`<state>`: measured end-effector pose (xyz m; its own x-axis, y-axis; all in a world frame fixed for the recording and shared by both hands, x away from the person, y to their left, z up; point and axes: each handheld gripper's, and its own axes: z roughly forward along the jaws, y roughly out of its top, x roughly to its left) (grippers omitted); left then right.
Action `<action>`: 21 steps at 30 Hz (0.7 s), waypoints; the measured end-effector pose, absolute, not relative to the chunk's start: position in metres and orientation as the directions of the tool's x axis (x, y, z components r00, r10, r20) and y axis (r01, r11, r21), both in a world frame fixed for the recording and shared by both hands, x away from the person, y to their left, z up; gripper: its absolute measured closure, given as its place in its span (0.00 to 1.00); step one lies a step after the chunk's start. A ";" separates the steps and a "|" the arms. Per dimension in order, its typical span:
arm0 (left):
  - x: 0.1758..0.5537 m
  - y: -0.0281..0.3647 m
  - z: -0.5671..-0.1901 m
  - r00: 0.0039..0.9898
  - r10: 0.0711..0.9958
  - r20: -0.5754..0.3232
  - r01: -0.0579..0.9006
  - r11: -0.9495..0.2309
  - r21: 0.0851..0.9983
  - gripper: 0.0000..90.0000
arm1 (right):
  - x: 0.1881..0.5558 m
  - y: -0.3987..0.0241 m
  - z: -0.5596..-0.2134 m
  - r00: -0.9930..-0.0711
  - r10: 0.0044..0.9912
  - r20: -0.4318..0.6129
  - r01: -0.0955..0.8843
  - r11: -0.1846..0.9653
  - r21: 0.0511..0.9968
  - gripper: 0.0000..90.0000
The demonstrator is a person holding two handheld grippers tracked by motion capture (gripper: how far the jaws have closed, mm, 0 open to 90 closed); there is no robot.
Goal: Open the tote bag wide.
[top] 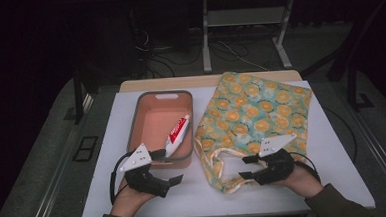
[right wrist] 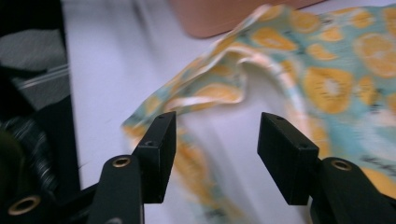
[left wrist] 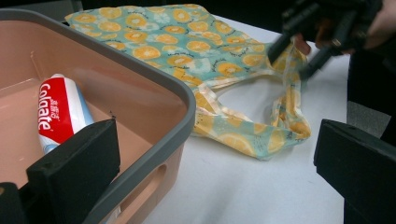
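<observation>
A fabric bag printed with orange slices on teal lies flat on the right half of the table, its handle loop toward the near edge. My right gripper hovers at that loop, open; the handle lies blurred below and beyond its jaws, untouched. The same gripper also appears in the left gripper view, above the bag. A red and white Colgate toothpaste tube rests in a pink bin. My left gripper is wide open at the bin's near right corner, holding nothing.
The bin's grey rim runs between my left jaws, with one jaw over the inside. A white board covers the table. Beyond the far edge stand dark floor, cables and a stand's metal legs.
</observation>
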<state>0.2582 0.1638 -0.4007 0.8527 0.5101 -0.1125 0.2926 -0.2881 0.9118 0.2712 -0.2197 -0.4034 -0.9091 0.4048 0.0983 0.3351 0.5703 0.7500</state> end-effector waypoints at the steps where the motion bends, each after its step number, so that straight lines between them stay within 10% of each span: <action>1: 0.258 0.164 -0.401 0.853 0.509 -0.113 0.293 -0.289 0.911 0.00 | 0.268 -0.218 -0.406 -0.915 0.392 0.101 0.328 0.573 0.751 0.52; 17: 0.258 0.162 -0.402 0.857 0.503 -0.108 0.291 -0.301 0.908 0.00 | 0.251 -0.171 -0.439 -0.972 0.224 0.068 0.209 0.705 0.678 0.65; 21: 0.258 0.162 -0.402 0.856 0.505 -0.110 0.292 -0.298 0.909 0.00 | 0.249 -0.165 -0.444 -0.974 0.222 0.036 0.191 0.730 0.657 0.84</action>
<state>0.2576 0.1619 -0.4017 0.8561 0.5051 -0.1097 0.2925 -0.2984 0.9085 0.2488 -0.1653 -0.4439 -0.9744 0.2222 0.0358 0.1905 0.7297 0.6567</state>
